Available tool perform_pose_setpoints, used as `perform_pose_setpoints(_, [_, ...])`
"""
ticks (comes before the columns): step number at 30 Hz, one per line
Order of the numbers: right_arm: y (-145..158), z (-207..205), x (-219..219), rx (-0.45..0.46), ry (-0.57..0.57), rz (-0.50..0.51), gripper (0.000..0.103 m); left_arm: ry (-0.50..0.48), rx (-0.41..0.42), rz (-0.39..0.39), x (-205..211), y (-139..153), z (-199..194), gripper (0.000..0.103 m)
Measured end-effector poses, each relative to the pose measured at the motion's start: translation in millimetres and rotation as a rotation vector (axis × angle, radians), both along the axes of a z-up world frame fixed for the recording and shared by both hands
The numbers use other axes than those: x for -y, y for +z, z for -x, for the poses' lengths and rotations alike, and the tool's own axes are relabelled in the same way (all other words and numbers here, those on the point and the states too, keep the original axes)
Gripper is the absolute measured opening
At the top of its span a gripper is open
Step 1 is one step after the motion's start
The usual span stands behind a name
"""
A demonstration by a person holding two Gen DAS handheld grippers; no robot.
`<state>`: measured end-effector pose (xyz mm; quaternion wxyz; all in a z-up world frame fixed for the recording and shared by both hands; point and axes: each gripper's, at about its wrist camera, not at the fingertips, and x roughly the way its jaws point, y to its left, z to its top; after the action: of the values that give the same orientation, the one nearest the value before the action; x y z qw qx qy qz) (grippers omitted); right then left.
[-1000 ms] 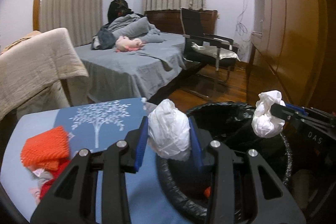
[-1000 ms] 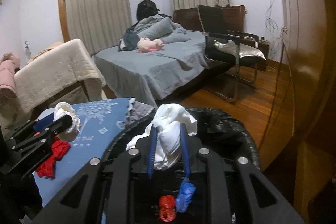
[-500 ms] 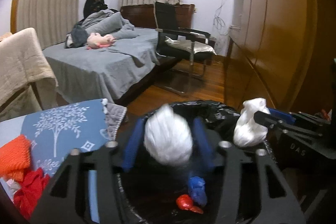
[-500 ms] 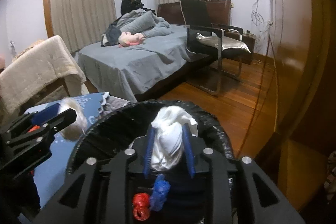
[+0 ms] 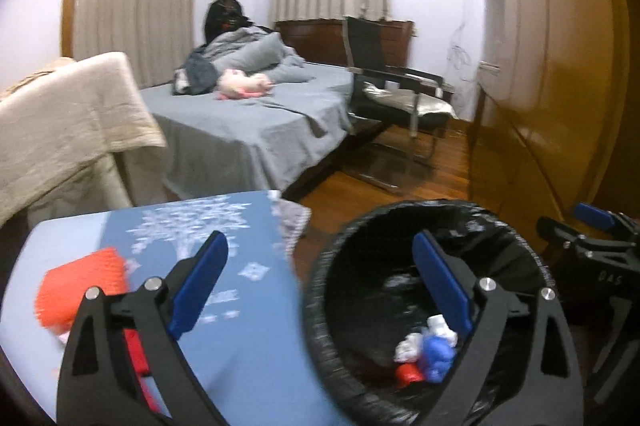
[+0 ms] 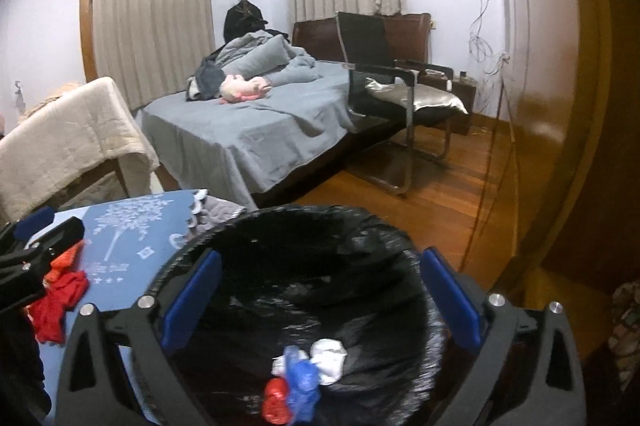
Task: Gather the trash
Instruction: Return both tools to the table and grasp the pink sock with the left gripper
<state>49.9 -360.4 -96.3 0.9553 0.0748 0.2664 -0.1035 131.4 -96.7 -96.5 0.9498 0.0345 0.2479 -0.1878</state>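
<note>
A round bin with a black liner stands beside a blue table. At its bottom lie white paper wads, a blue scrap and a red scrap. My left gripper straddles the bin's left rim and the table edge, its jaws opening wide with nothing between them. My right gripper hangs over the bin mouth, its jaws also opening wide and empty. The right gripper also shows at the right edge of the left wrist view.
The blue table carries an orange knitted cloth and red fabric. Behind are a grey bed, a black chair, a beige-draped chair and a wooden wardrobe on the right.
Both grippers held white paper wads over the bin and have let them go. The wads now lie in the bin. The left gripper has shifted back left toward the table.
</note>
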Motion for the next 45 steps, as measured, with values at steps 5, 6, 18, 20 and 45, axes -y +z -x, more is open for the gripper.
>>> perform_pose_setpoints(5, [1.8, -8.0, -33.9, 0.006, 0.057, -0.036, 0.098, 0.106, 0.012, -0.009, -52.7, 6.0, 9.7, 0.093])
perform_pose_setpoints(6, [1.9, -10.0, -42.5, 0.007, 0.071, -0.039, 0.098, 0.125, 0.016, -0.014, -61.5, 6.9, 12.0, 0.093])
perform_pose_setpoints(18, [-6.1, -30.0, -144.8, 0.007, 0.241, -0.056, 0.098, 0.358, 0.005, -0.066, -174.7, -4.1, 43.4, 0.093])
perform_pose_setpoints(20, [-7.7, -33.2, -161.1, 0.007, 0.267, -0.056, 0.098, 0.388, -0.004, -0.067, -190.8, -7.0, 46.6, 0.093])
perform_pose_setpoints(45, [-66.2, -45.7, -267.7, -0.073, 0.428, -0.001, 0.098, 0.504, -0.233, -0.073, -260.4, -100.7, 36.8, 0.071])
